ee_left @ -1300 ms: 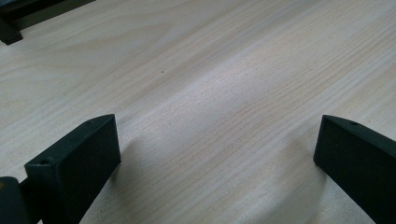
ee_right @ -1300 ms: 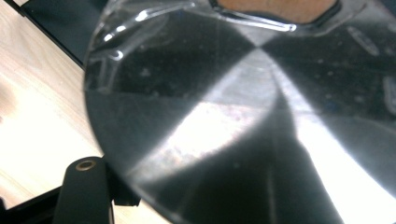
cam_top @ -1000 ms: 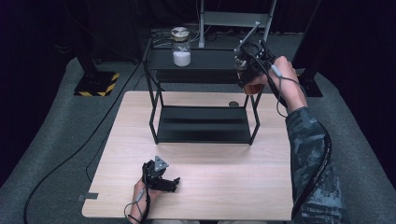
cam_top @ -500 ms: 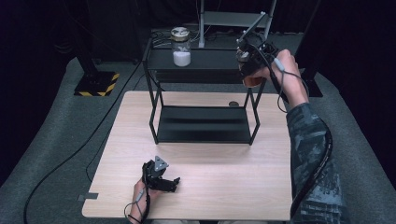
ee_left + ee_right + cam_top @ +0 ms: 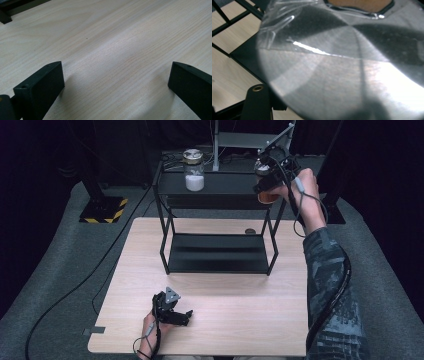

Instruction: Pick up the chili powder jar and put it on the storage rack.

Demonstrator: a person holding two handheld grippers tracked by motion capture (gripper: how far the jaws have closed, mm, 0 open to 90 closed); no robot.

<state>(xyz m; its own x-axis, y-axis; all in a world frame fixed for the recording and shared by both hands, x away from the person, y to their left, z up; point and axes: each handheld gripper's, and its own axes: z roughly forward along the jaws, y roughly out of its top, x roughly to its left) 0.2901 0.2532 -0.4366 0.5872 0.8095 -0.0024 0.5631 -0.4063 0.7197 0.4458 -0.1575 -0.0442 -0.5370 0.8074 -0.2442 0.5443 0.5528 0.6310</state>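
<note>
**Right gripper carries a lidded jar at the rack's top shelf**

High view: the right gripper (image 5: 267, 182) is raised at the right end of the black rack's (image 5: 218, 236) top shelf, closed on a jar (image 5: 265, 196) whose orange-brown contents show just beneath the jaws. A second jar with white contents (image 5: 193, 169) stands well to the gripper's left on the same shelf. A small dark disc (image 5: 250, 231) lies on the table (image 5: 250, 320) below the gripper. The left gripper (image 5: 172, 310) rests low on the table, near its front edge, far from the jar.

Left gripper view: the two jaws stand wide apart with bare wood (image 5: 112, 50) between them; nothing is held.

Right gripper view: the brushed metal lid (image 5: 352, 75) sits directly in front of the camera, with clear glass (image 5: 279, 17) beyond its edge and the orange-brown contents (image 5: 359, 3) at the far side. One jaw (image 5: 258, 102) shows beside the lid's near rim.

Handling, as a judgement: glass and a filling make the jar rigid, fairly heavy and breakable; smooth metal and glass may slip. A grip across the lid or neck looks soundest, with a gentle, upright set-down.

No label, brand or writing is legible in any view.
</note>
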